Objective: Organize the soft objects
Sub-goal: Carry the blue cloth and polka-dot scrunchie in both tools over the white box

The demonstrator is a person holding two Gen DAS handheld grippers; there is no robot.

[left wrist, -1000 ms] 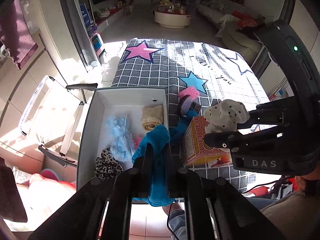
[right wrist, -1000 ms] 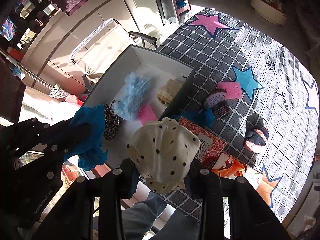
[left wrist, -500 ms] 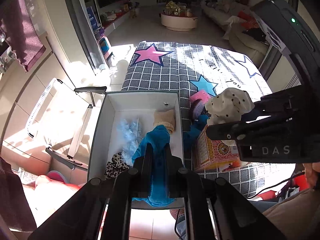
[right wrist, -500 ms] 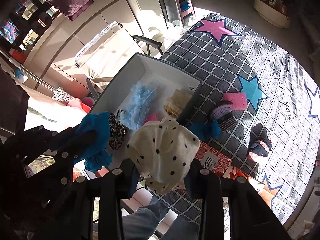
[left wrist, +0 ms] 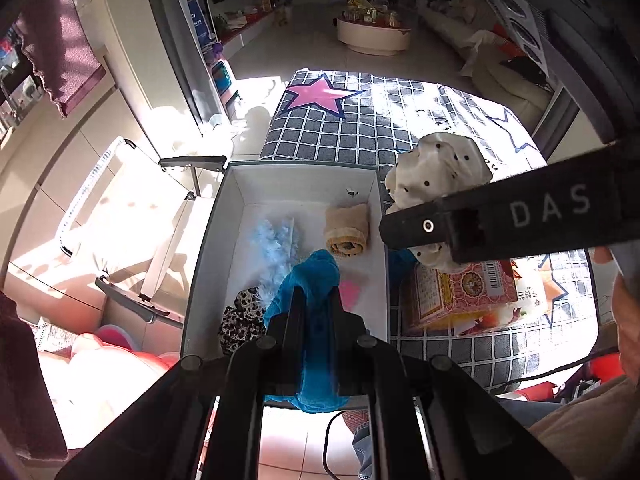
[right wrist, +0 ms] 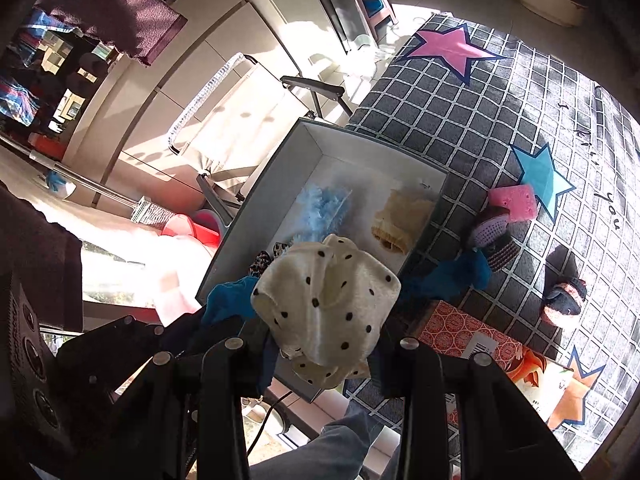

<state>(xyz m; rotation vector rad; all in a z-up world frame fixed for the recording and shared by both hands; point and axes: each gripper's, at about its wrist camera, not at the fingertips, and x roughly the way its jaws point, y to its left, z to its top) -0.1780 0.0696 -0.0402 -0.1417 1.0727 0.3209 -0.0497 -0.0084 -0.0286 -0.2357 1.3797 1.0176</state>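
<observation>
My left gripper is shut on a blue cloth and holds it above the near end of the white box. My right gripper is shut on a cream polka-dot cloth, held above the box's right rim; the cloth also shows in the left wrist view. In the box lie a light-blue fluffy piece, a tan rolled cloth, a leopard-print scrunchie and a pink piece.
The box sits on a checked star-pattern cover. On it lie a pink sponge, knitted slippers, another dark slipper, another blue cloth and a patterned carton. A folding chair stands left.
Both grippers have moved left over the box with their cloths. The polka-dot cloth now hangs over the box's right rim; the blue cloth sits further over the box interior.
</observation>
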